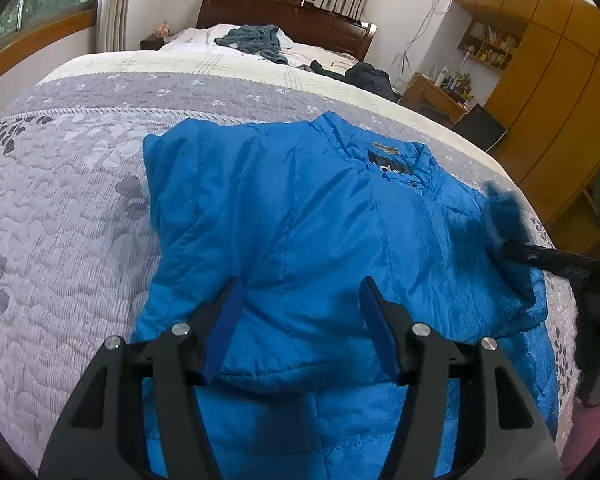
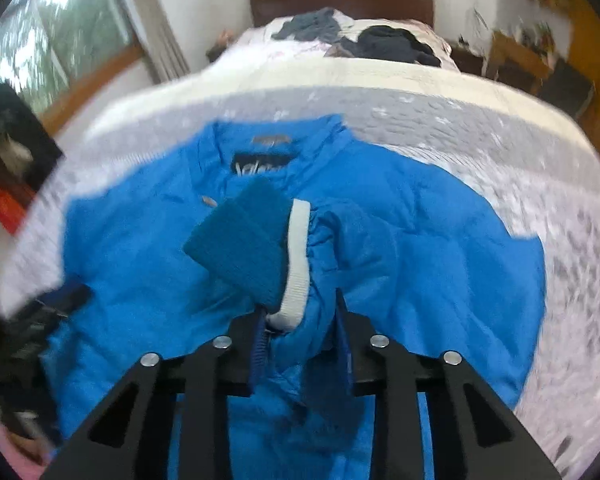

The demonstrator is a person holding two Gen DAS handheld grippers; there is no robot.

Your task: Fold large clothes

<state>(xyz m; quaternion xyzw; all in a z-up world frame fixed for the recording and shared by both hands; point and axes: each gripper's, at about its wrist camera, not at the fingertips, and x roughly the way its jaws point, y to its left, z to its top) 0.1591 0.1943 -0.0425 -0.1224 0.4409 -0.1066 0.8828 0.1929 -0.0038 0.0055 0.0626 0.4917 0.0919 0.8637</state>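
Right wrist: right tool [image 2: 302,312] grips jacket [image 2: 400,240] cuff [image 2: 256,240].

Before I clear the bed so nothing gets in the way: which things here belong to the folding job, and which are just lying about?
Part of the job:
- blue puffer jacket, spread on the quilt
- its knit sleeve cuff, clamped in the right gripper
- left gripper, open above the jacket

Just lying about:
- grey garment near the headboard
- dark garment at the bed's far edge
- cluttered desk
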